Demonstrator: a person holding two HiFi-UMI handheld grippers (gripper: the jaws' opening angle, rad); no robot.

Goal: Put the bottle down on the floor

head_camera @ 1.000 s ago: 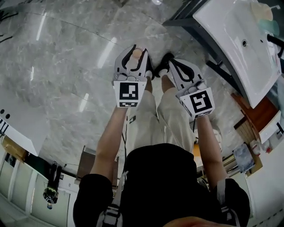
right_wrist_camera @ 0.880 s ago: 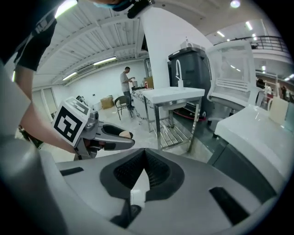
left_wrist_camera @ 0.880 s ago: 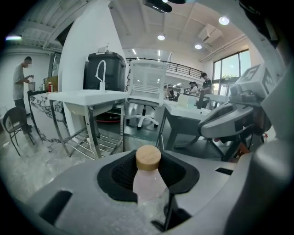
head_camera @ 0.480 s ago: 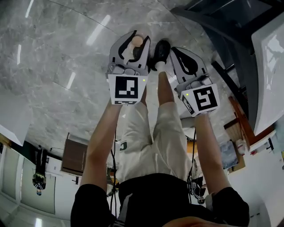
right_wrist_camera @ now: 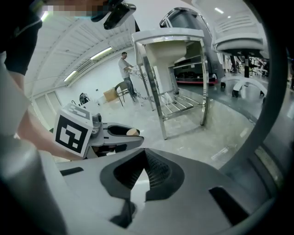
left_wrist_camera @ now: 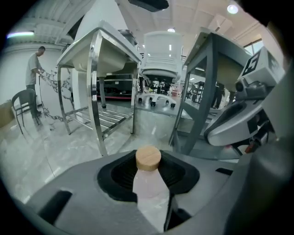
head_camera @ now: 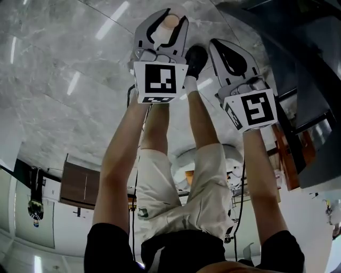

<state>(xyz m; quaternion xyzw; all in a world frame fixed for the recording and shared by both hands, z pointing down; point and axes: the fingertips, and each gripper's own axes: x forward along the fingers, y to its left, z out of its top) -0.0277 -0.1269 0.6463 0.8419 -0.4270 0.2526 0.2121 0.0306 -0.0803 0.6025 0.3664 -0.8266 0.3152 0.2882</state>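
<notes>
A pale pink bottle (left_wrist_camera: 149, 186) with a round wooden cap (left_wrist_camera: 148, 157) stands upright between the black pads of my left gripper (left_wrist_camera: 149, 173), which is shut on it. In the head view the cap (head_camera: 170, 21) shows between the jaws of the left gripper (head_camera: 169, 15), held out over the grey marble floor (head_camera: 53, 64). My right gripper (head_camera: 218, 47) is just to its right, jaws together with nothing in them. Its pads (right_wrist_camera: 158, 172) almost touch in the right gripper view, where the left gripper (right_wrist_camera: 120, 135) with the bottle is at the left.
The person's black shoe (head_camera: 196, 56) is on the floor between the two grippers. A steel-legged sink stand (left_wrist_camera: 98, 64) rises ahead, a white chair (left_wrist_camera: 161, 59) behind it, dark table legs (left_wrist_camera: 206, 92) to the right. A person (left_wrist_camera: 34, 64) stands far off at the left.
Both grippers have moved further out and up in the head view, the bottle still held in the left one. The white sink has slid out of view at the right.
</notes>
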